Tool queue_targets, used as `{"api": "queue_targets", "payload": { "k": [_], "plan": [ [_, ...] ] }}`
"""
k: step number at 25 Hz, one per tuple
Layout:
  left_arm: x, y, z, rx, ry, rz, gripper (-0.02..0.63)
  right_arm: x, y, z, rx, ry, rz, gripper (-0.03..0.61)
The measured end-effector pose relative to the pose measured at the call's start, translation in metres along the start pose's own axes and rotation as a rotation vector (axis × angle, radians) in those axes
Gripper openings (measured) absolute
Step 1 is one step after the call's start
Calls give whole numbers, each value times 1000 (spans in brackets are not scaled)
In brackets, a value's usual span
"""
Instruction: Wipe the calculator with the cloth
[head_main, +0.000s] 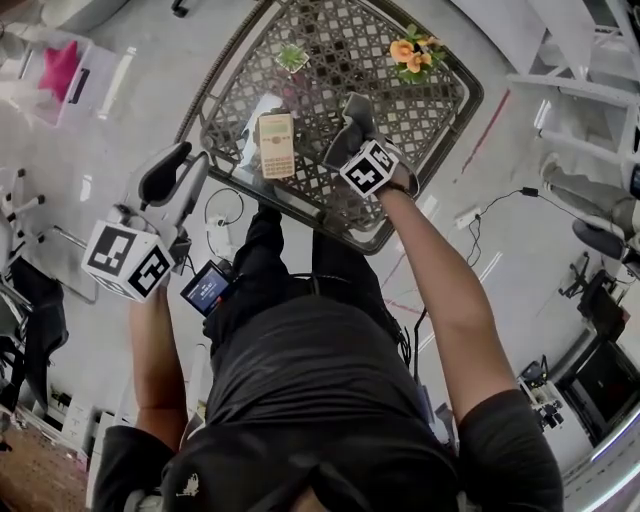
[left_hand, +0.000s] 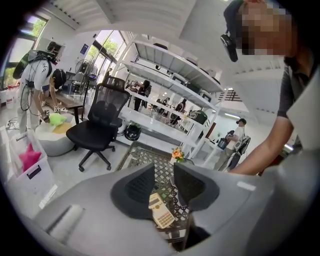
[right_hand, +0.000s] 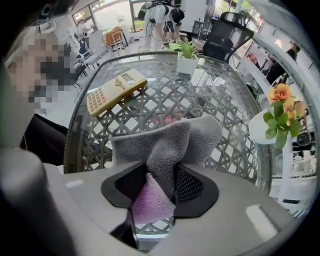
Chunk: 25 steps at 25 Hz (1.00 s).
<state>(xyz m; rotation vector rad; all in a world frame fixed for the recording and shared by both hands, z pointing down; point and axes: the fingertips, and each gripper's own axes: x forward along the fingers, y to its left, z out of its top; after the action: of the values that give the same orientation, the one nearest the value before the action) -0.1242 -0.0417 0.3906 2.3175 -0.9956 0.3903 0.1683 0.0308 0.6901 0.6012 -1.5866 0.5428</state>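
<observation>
With a fold of the grey fleecy cloth pinched in the right gripper and the left gripper held empty, jaws apart, the unsteadied beige pocket calculator, lying near the edge of the glass-topped lattice table, could be pushed off when wiped.
</observation>
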Motion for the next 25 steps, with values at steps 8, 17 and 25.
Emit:
{"api": "queue_targets", "payload": {
  "k": [8,17,25],
  "plan": [
    [-1,14,8,-13,-10,6,179,-23,-13,28,110,-86,-29,89],
    [-10,42,4,-52,-34,43,179,-41,6,120,170,-247,-6,89],
    [-27,65,-10,-91,-58,82,179,-19,45,172,194,-240,35,91]
  ]
}}
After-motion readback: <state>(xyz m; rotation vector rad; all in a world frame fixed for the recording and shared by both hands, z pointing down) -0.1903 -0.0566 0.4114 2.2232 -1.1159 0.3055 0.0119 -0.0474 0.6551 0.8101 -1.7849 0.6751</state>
